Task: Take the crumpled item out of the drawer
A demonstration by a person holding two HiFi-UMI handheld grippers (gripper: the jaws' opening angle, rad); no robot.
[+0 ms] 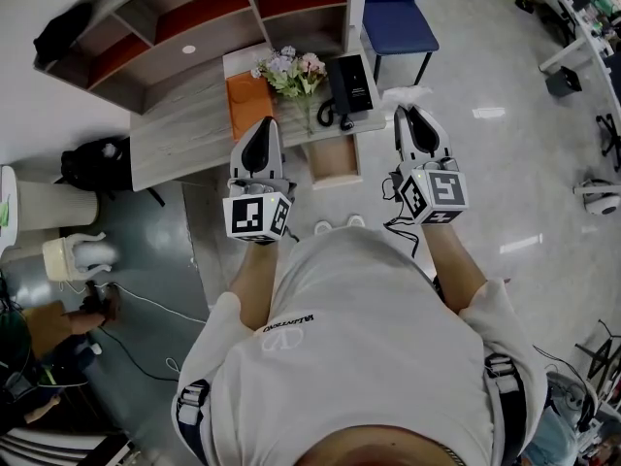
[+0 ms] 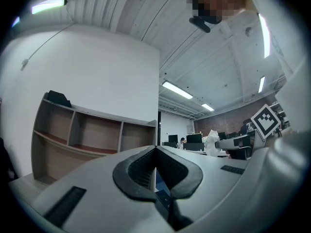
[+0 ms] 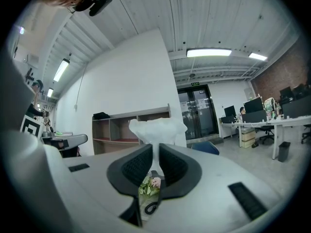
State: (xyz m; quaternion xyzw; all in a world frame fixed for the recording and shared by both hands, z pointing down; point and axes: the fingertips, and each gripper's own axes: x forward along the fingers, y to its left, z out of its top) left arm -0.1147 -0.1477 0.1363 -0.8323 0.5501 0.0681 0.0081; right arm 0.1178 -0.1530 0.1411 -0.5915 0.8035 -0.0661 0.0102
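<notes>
A white crumpled paper item sticks up between the pads of my right gripper, which is shut on it. In the head view the same crumpled item shows at the tip of the right gripper, held high to the right of the open wooden drawer. My left gripper hovers over the desk's front edge, left of the drawer. Its jaws meet with nothing between them. What lies inside the drawer is hard to make out.
On the wooden desk stand a bunch of flowers, a black telephone and an orange item. Shelving rises behind it, and a blue chair is at the right. A bag sits on the floor at left.
</notes>
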